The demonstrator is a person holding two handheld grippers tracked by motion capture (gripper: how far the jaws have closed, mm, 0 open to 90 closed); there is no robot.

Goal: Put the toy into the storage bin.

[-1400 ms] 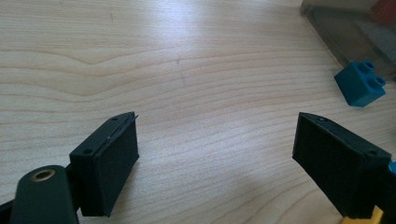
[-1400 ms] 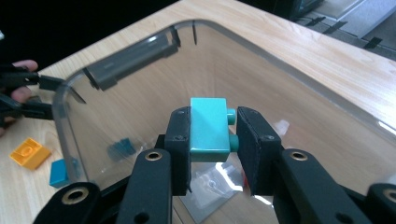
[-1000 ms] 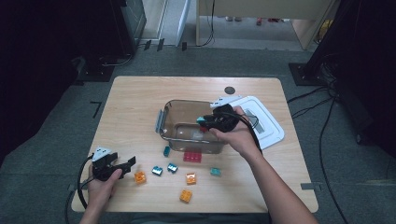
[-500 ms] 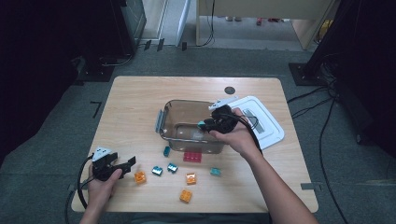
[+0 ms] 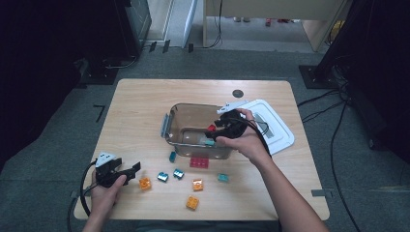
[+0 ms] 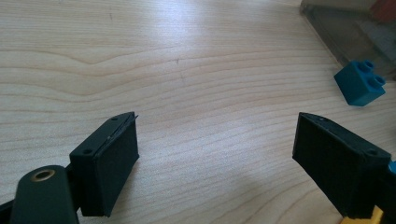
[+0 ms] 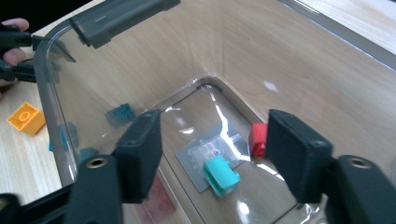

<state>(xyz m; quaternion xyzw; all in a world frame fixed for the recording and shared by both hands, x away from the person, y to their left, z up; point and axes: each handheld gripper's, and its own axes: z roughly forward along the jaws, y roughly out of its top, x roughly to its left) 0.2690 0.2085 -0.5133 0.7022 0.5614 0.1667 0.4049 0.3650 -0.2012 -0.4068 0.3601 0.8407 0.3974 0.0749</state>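
White lid [image 5: 275,126] beside dark disc [image 5: 237,93].

two bricks [image 7: 220,174] lie in the container [image 5: 172,126] at mid-table, its lid [image 5: 276,126] just right, loose bricks [image 5: 195,184] in front.

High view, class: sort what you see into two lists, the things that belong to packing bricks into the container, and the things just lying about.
Belongs to the job:
- clear plastic container
- teal brick and red brick inside it
- loose bricks on the table, such as the orange brick
- right tongs, open over the container
- left tongs, open

Just lying about:
- white lid
- dark round disc
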